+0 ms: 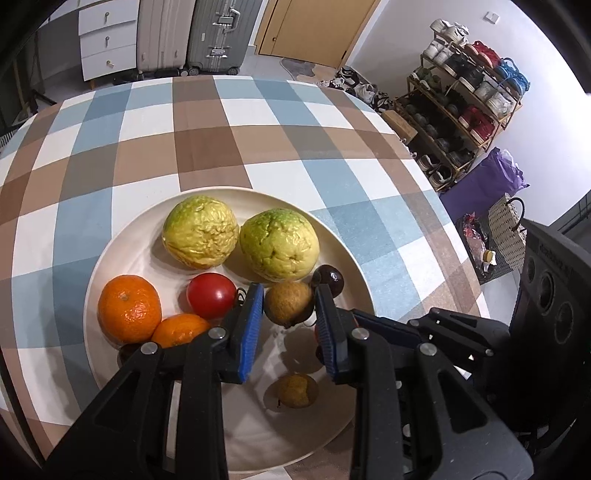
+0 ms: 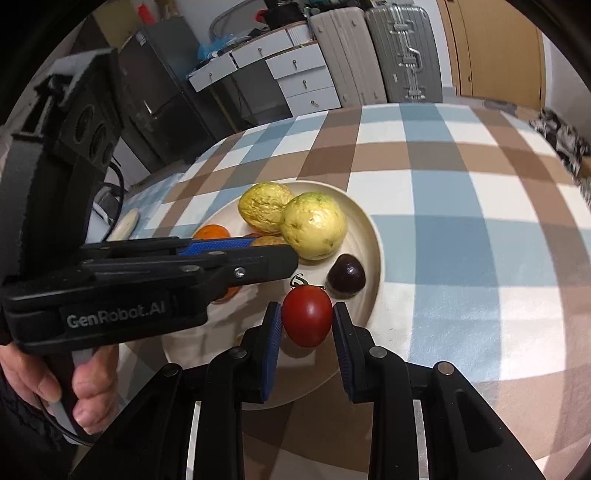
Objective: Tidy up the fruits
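Gripping a small brown fruit (image 1: 288, 303), the left gripper (image 1: 289, 306) sits at centre-bottom of the left wrist view, blue pads pressed on either side of it, just above the cream plate (image 1: 343, 243).

Right gripper (image 2: 307, 322), lower centre of the right wrist view: jaws closed on a red tomato (image 2: 307, 316), pads touching both flanks, fruit held over the near part of the plate (image 2: 373, 236).

Plate contents, left wrist view:
- two wrinkled yellow-green fruits (image 1: 200, 231) side by side, nearly touching, at the far side of the plate
- a large orange (image 1: 129, 308) at left, touching a smaller orange (image 1: 179, 329) partly hidden behind the left finger
- a second red tomato (image 1: 211, 301) just left of the left pad
- a dark purple fruit (image 1: 330, 278) just right of the held brown one
- another small brown fruit (image 1: 297, 390) low in frame, between the fingers

The plate rests on a checked tablecloth (image 1: 207, 136) of blue, brown and white.

In the right wrist view the left gripper crosses the left half of the frame, its handle held by a hand (image 2: 79, 391) at lower left.

Background: shoe rack (image 1: 465, 107) upper right, two suitcases (image 1: 218, 35) along the top.
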A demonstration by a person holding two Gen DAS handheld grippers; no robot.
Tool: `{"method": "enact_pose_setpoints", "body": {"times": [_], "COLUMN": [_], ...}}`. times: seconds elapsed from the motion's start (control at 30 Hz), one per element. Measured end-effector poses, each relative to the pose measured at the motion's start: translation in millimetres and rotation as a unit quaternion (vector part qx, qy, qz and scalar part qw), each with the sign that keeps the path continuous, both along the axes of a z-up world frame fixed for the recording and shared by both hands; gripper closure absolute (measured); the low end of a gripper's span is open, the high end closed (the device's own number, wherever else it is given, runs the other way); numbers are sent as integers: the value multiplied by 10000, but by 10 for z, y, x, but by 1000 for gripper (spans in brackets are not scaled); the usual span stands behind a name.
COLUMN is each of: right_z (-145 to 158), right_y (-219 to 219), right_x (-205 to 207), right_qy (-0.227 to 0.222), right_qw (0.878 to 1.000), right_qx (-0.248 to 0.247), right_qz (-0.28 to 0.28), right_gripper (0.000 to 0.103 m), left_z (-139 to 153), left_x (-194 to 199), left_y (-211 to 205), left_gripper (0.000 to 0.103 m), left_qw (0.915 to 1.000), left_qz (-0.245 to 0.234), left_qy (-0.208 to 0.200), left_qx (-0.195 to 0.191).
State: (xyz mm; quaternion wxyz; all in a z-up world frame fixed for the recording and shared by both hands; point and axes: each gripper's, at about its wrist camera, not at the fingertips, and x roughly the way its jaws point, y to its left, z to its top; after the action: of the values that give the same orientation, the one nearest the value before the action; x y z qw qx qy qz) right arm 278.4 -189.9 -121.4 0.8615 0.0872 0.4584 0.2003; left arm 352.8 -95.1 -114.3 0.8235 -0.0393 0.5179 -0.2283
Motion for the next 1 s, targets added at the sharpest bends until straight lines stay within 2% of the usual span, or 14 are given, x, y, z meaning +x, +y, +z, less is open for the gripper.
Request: {"method": "enact_pose_setpoints", "body": {"times": [0.07,0.1,0.13,0.2,0.3,0.37,0.6,0.67,0.73,0.8,0.87,0.9,1.0], "right_z": [6,22,36,86,192,273,573,663,741,813,886,917,1006], "right_y": [18,21,14,-13,-80,-126,-269,-302,-331,-335,-322,-316,-298], "right_x": [-5,-20,-31,-76,-224,-366,-849,-990,-1116,-1231,-1350,-1402,-1582], "right_qy": [-26,-75,-110,-186,-389,-561,-1041,-1202,-1335,-1468,-1608,-1675,-1905], "right_qw": [10000,9999,9999,9998,9992,9983,9938,9914,9888,9863,9838,9825,9776], "right_qx": [-49,-86,-65,13,130,96,97,93,164,199,193,200,279], "right_qz": [17,25,33,21,-25,-95,-386,-516,-641,-727,-767,-785,-850], "right_gripper": [74,74,71,61,58,54,51,47,37,34,32,29,18], "left_z": [39,62,82,170,319,424,874,1018,1151,1292,1396,1446,1576], "left_x": [-18,-31,-45,-107,-237,-349,-919,-1118,-1315,-1551,-1744,-1855,-2150], "left_y": [12,17,26,70,135,174,306,355,412,485,555,592,673], "left_gripper": [75,64,49,41,29,28,22,21,17,15,8,1,1], "left_qw": [10000,9999,9999,9997,9992,9988,9930,9888,9841,9776,9728,9697,9611], "left_qz": [12,-12,-9,67,152,178,398,524,620,771,879,960,1105], "left_qy": [-79,-89,-90,-192,-320,-442,-1101,-1367,-1622,-1903,-2091,-2187,-2463], "left_qx": [-15,-57,-63,-149,-169,-144,167,308,373,469,475,505,587]}}
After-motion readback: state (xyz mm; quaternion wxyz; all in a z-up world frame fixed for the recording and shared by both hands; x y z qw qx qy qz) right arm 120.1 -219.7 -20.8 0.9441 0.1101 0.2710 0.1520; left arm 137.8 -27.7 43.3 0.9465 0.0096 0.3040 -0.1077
